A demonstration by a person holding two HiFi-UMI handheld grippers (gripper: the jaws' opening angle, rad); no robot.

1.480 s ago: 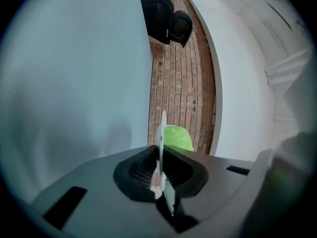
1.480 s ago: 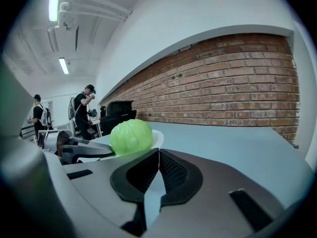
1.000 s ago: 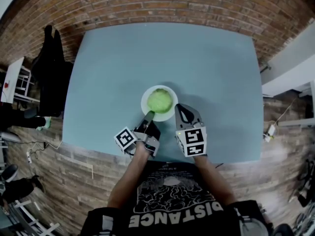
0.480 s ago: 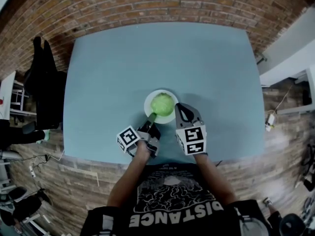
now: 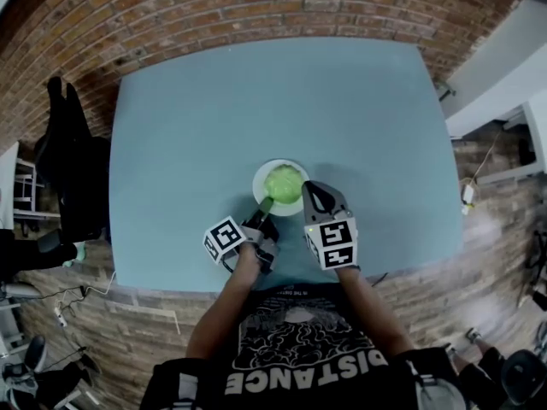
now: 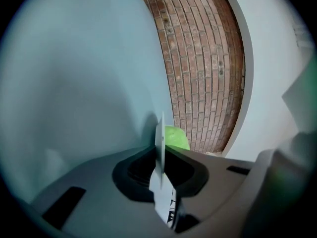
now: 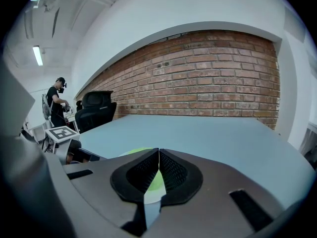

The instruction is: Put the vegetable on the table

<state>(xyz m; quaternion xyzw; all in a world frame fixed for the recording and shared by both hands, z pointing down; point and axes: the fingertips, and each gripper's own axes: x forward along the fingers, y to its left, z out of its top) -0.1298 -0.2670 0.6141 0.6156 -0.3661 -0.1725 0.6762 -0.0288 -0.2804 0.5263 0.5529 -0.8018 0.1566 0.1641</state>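
Green vegetable [image 5: 284,183] sits on white plate [image 5: 257,178]. Plate near middle of tabletop [image 5: 205,101] front edge. Left gripper [image 5: 264,205] fingers clamped on plate's near rim. Right gripper [image 5: 311,188] fingers pressed together, nothing between them, just beside plate's right side.

Head view overhead; both gripper views (close, low) share the plate [image 5: 259,176].

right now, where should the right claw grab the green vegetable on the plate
Probably the round vegetable across its middle, from its right, where the shut right claw sits; open it first. The left claw clamps the plate rim near-left.
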